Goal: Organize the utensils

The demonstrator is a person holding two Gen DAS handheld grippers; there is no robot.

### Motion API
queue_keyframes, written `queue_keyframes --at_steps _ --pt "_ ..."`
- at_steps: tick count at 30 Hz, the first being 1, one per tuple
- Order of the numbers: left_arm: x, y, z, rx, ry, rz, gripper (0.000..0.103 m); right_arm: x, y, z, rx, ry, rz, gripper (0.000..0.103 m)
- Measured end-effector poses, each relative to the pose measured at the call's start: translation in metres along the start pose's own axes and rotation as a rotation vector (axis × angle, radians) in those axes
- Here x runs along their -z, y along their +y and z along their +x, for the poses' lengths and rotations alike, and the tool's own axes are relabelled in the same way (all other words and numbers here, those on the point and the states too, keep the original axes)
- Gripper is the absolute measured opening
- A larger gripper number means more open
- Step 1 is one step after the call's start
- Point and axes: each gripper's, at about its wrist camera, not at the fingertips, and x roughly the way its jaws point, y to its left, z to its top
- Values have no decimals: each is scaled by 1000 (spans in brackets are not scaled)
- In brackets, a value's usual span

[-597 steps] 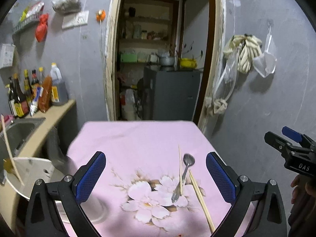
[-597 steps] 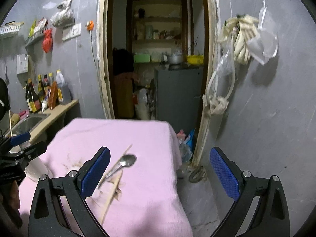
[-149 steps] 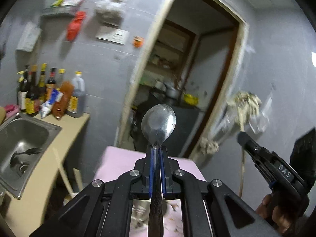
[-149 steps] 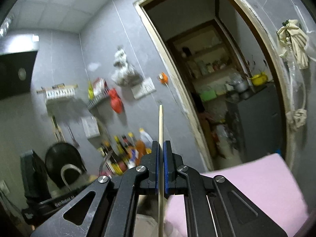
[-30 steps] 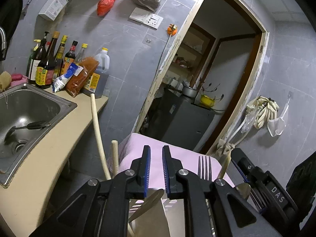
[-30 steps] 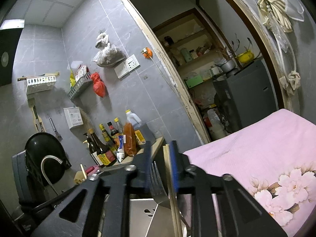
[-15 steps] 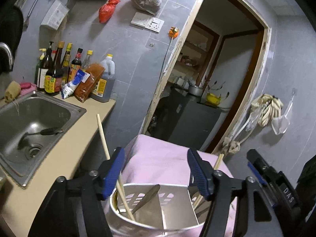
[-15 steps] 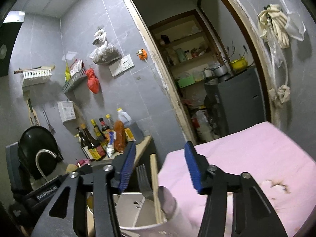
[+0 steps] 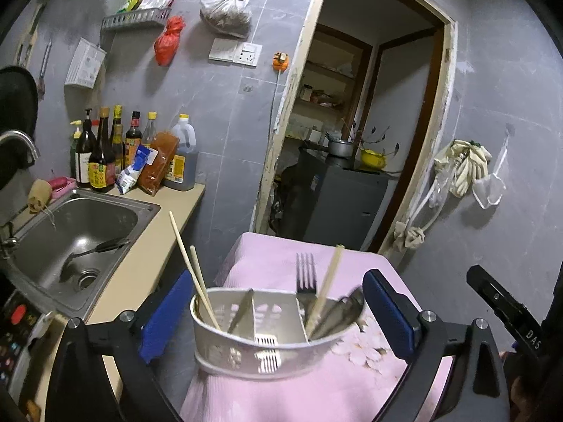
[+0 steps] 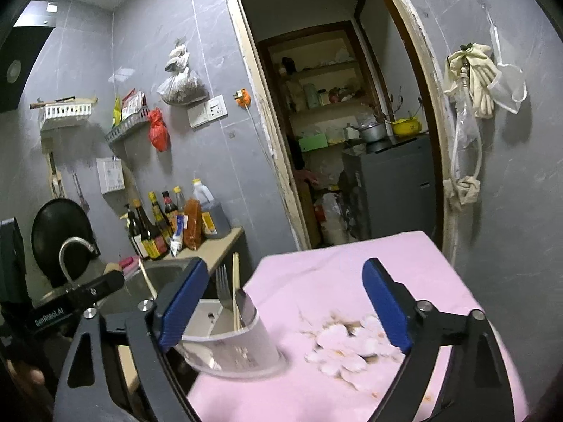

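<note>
A white perforated utensil caddy (image 9: 246, 351) stands at the near left edge of the pink cloth-covered table (image 9: 334, 387). It holds a fork (image 9: 305, 277), a spoon (image 9: 346, 311), a single chopstick (image 9: 327, 281) on its right side and a chopstick pair (image 9: 191, 263) with a dark utensil on its left side. My left gripper (image 9: 278, 313) is open and empty, its jaws wide on either side of the caddy, a little behind it. My right gripper (image 10: 285, 302) is open and empty over the table, with the caddy (image 10: 232, 344) at its left finger.
A steel sink (image 9: 70, 239) and a counter with sauce bottles (image 9: 105, 154) lie to the left. An open doorway (image 9: 352, 140) to a pantry is behind the table. A grey wall with hanging rags (image 9: 464, 168) stands on the right. The other gripper's body (image 9: 506, 313) is at the right edge.
Both grippers have opened wide and pulled back from the caddy. The spoon and the chopstick that they held now stand in the caddy.
</note>
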Motion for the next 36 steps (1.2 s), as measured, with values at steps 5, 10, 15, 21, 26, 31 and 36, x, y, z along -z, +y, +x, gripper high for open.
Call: queue_keyframes --at_steps 5,10,15,21,26,31,36 --pt "11 -21 -38 -20 11 -3 100 -2 -13 -43 12 21 -28 99" --pt "29 -42 -78 -47 6 25 101 3 -30 -84 34 35 -50 100" --pt "48 -62 -115 -83 8 70 101 10 -46 -123 82 34 -44 101" --pt "67 -82 -146 -109 9 122 102 21 -57 -154 92 69 -66 101" --pt "80 -91 -156 -111 26 131 102 27 -66 -169 97 91 -80 101" --pt "86 -96 -159 -104 41 132 102 27 -70 -175 107 89 -78 101" --pt "87 -99 -159 -97 39 135 102 28 -71 -175 102 90 -79 101"
